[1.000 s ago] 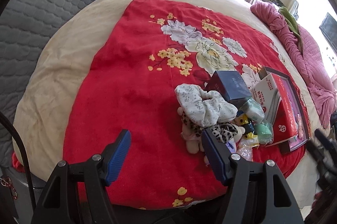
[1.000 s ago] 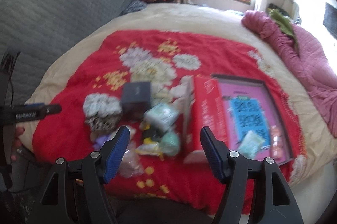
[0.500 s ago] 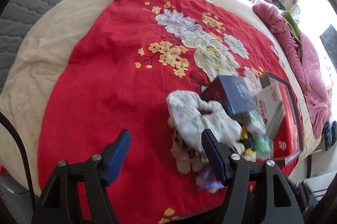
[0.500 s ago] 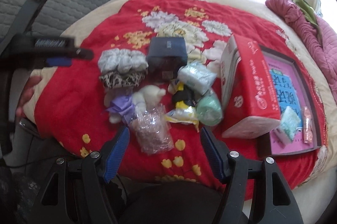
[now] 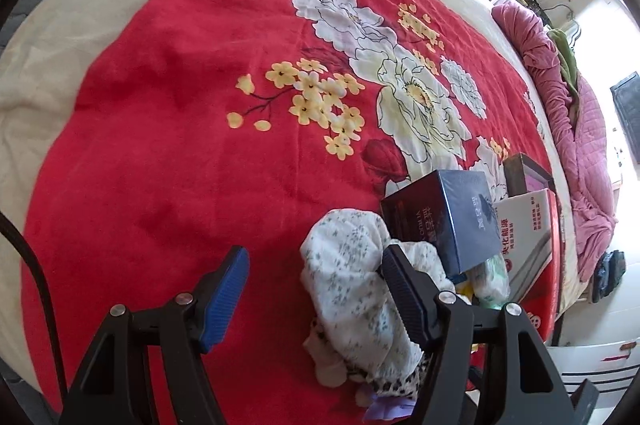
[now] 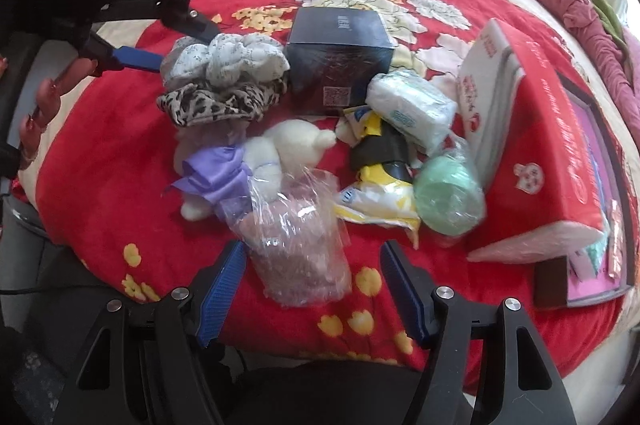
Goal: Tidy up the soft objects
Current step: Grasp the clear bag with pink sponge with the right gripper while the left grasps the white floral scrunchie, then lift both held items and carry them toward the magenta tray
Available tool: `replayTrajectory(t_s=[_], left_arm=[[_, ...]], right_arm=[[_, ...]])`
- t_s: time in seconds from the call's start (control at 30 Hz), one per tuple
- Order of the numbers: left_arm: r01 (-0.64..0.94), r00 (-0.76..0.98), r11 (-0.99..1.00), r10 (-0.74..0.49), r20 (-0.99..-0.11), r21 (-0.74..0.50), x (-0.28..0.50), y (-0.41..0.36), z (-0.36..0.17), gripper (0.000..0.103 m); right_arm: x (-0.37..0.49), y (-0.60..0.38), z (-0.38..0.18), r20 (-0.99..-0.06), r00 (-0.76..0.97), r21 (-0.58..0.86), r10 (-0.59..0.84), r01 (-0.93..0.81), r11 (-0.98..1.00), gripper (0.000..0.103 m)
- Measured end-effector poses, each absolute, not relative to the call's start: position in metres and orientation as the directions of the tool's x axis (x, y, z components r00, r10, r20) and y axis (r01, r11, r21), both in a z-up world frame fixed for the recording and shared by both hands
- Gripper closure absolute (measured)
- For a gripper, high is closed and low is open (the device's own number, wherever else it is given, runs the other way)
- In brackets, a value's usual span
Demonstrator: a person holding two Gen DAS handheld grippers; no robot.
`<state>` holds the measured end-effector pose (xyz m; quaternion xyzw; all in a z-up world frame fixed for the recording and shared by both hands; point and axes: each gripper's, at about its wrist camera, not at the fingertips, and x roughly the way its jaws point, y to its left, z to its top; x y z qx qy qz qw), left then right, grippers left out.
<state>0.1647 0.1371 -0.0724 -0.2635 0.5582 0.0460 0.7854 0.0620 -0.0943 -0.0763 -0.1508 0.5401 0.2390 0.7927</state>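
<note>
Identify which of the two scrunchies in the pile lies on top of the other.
The white floral scrunchie lies on top; the leopard-print scrunchie sits beneath it, showing only along the nearer edge. The white one is also the one nearest the left claw.

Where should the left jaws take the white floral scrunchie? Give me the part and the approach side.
Take the white floral scrunchie across its puffy ring at the end away from the dark box, coming down from above. It sits on top of the leopard scrunchie, so a high pinch likely lifts it alone. The left gripper is open.
</note>
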Motion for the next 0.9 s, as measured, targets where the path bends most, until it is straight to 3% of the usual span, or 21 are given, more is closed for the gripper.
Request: replayTrajectory(t_s=[0.1,0.2,0.3,0.9], left_arm=[[-0.364,0.373,0.841,-0.262,-0.89,-0.4,0.168,0.138,-0.076,0.055],[-0.358,0.375,0.826,-0.3,-0.877,-0.435,0.17,0.138,-0.077,0.072],[-0.357,0.386,0.811,-0.323,-0.864,-0.463,0.17,0.138,-0.076,0.084],[-0.241,0.524,0.851,-0.291,-0.801,-0.467,0.146,0.117,0.004,0.089]], right_arm=[[0.064,-0.09,-0.081,-0.929,0.302,0.013,0.213,-0.548,0.836,0.032],[0.065,-0.089,-0.082,-0.927,0.31,0.008,0.211,-0.545,0.838,0.047],[0.066,-0.092,-0.081,-0.925,0.307,0.029,0.225,-0.535,0.845,0.048],[0.061,-0.131,-0.028,-0.865,0.407,0.085,0.295,-0.46,0.884,0.051]])
